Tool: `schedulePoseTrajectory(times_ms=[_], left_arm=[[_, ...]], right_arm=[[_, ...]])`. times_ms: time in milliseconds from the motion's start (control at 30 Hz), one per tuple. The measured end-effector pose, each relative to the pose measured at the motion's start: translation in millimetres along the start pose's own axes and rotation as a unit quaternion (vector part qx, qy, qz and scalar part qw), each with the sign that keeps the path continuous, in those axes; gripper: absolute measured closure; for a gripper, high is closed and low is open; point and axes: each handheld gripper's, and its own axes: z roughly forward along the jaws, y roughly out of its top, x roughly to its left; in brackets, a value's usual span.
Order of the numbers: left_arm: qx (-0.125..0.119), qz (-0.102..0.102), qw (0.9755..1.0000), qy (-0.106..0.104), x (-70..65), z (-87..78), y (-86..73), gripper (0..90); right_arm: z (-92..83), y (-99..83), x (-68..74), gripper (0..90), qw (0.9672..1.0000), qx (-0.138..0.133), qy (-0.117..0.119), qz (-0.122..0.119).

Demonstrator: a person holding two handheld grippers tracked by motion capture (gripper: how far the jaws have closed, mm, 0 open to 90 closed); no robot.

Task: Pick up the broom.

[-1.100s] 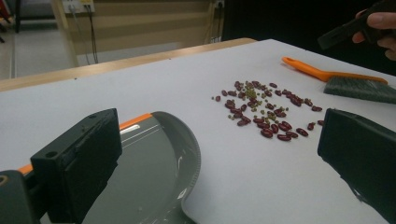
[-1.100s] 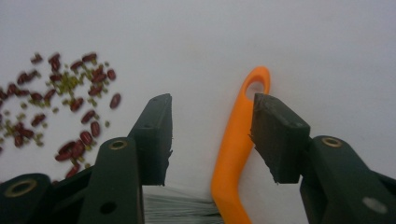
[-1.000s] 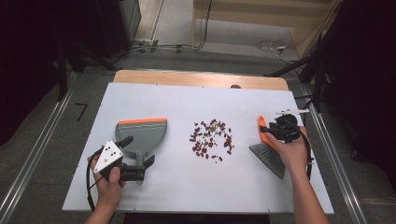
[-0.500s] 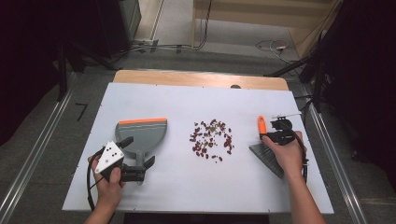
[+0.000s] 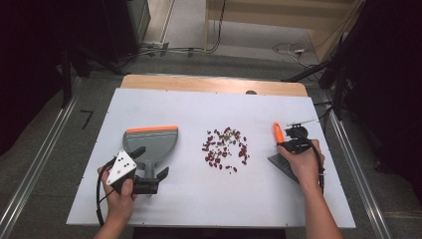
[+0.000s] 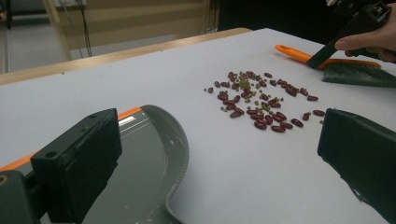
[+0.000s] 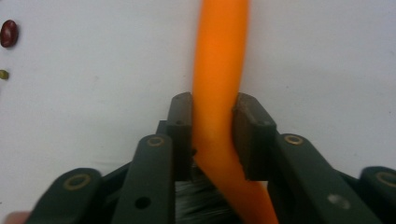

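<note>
A grey dustpan (image 5: 151,143) with an orange front edge lies left of centre on the white table (image 5: 209,204). Red and green beans (image 5: 225,148) are scattered in the middle. At the right lies a brush with an orange handle (image 5: 276,132) and dark bristles (image 5: 279,163). My right gripper (image 5: 290,143) has just been closing, and its pads now press on both sides of the orange handle (image 7: 219,60). My left gripper (image 5: 149,165) stands open at the dustpan's near end. Between its wide jaws I see the dustpan (image 6: 149,154), the beans (image 6: 261,100) and, farther off, the brush (image 6: 348,72).
A wooden strip (image 5: 209,84) runs along the table's far edge. Beyond it are floor, cables (image 5: 288,50) and dark equipment. Bare table surface lies between the dustpan and the beans and along the near edge.
My right gripper has come down over the brush's orange handle and closed on it. The left hand and the dustpan have stayed put.
</note>
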Motion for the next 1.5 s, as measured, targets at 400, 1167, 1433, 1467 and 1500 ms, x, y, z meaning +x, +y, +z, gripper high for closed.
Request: schedulePoseTrajectory(times_ms=[400, 1167, 1433, 1467, 1500], left_arm=[[-0.008, 0.006, 0.9999, -0.004, -11.2, 7.0, 9.9, 0.1], [-0.015, 0.012, 0.9996, -0.018, -16.8, 7.8, 15.7, 0.1], [-0.013, 0.020, 0.9995, -0.022, -20.8, 8.9, 18.4, 0.1], [-0.013, 0.019, 0.9995, -0.022, -20.7, 8.7, 18.6, 0.1], [-0.013, 0.018, 0.9995, -0.024, -20.6, 8.4, 19.1, 0.1]], right_arm=[[-2.6, -14.4, -14.1, 69.9, 0.9963, -0.059, 0.056, 0.031], [-40.1, -51.2, -39.3, 69.9, 0.9383, -0.299, 0.157, 0.073], [-56.6, -51.3, -40.1, 69.9, 0.9126, -0.353, 0.188, 0.082], [-59.0, -50.6, -38.9, 69.9, 0.9108, -0.355, 0.194, 0.081], [-61.0, -50.0, -37.6, 69.9, 0.9082, -0.362, 0.196, 0.077]])
